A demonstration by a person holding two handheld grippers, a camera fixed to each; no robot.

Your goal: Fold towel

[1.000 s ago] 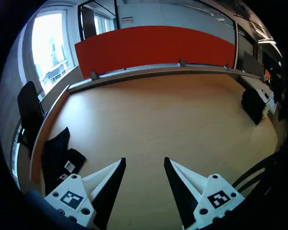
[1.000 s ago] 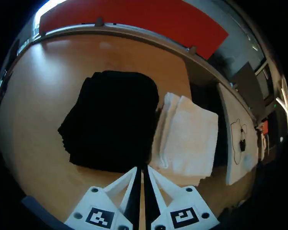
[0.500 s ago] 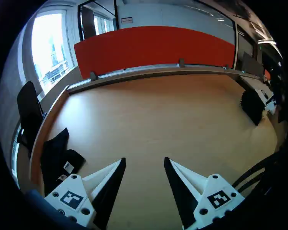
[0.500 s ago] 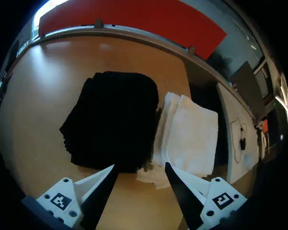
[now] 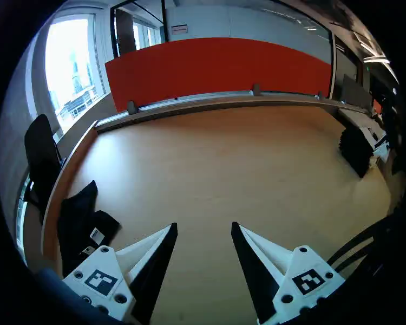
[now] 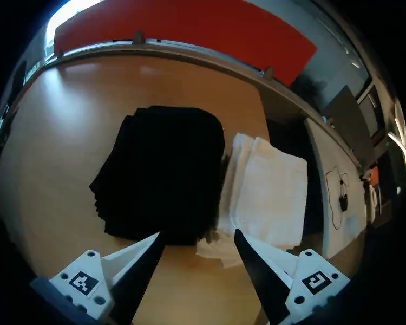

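right gripper (image 6: 198, 233) fingers spread, gripping nothing, tips by near edges of black towel (image 6: 159, 173) and white towel (image 6: 270, 192)
both towels folded, flat on wood table (image 6: 51, 135), side by side, touching; white one at table's right end
left gripper (image 5: 203, 225) fingers also spread, empty, above bare tabletop
crumpled black cloth (image 5: 81, 219) at table's left edge, near left finger
red panel (image 5: 219, 65) along far edge
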